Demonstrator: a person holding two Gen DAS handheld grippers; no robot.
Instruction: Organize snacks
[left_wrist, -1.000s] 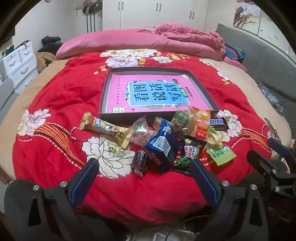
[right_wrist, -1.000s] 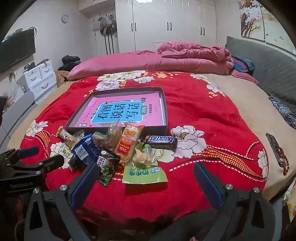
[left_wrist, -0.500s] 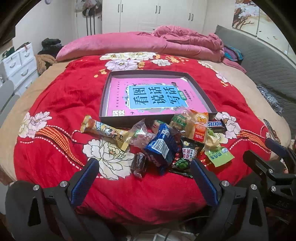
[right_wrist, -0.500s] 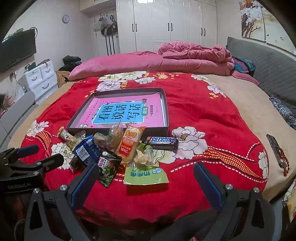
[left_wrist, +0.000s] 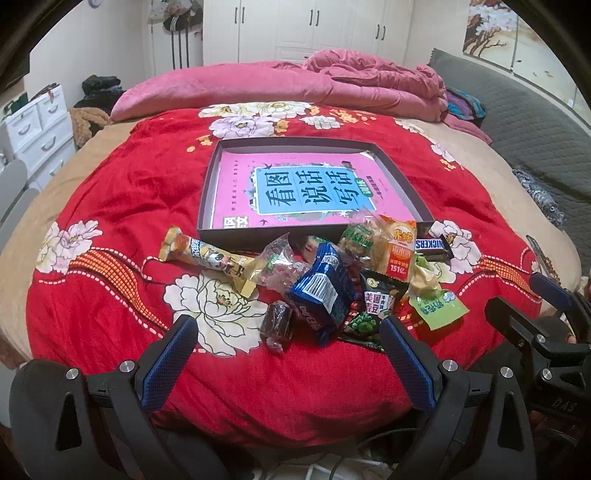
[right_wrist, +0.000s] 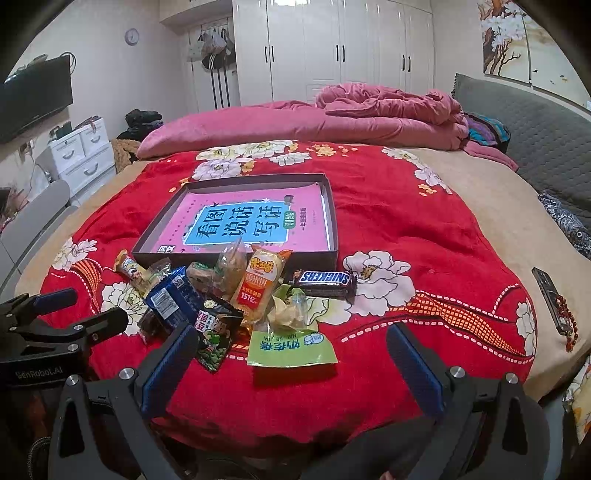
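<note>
A: What's biggest here?
B: The bed with a red floral blanket (left_wrist: 110, 206), and a rumpled pink quilt (right_wrist: 369, 110) along its far side. On the blanket lies a shallow dark cardboard box tray (left_wrist: 402, 177) holding a pink book with a blue title panel (left_wrist: 306, 192).

A: And the snacks?
B: All heaped on the blanket just in front of the tray's near wall, none inside it. The blue foil biscuit pack (left_wrist: 321, 291) sits in the middle; a long yellow wrapped bar (left_wrist: 207, 258) lies to its left; an orange-and-white snack bag (right_wrist: 258, 284) leans against the heap. A green-and-white flat packet (right_wrist: 291, 349) is nearest the right gripper, with a black green-pea packet (right_wrist: 214, 336) beside it. The brown Snickers bar (right_wrist: 323, 280) lies to the right, touching the tray's corner (only its end shows in the left view). A small dark wrapped sweet (left_wrist: 277, 323) is at the front.

A: The grippers?
B: The left gripper (left_wrist: 288, 365) hovers in front of the pile, jaws spread wide, holding nothing. The right gripper (right_wrist: 291, 369) likewise gapes wide and empty, short of the green packet.
</note>
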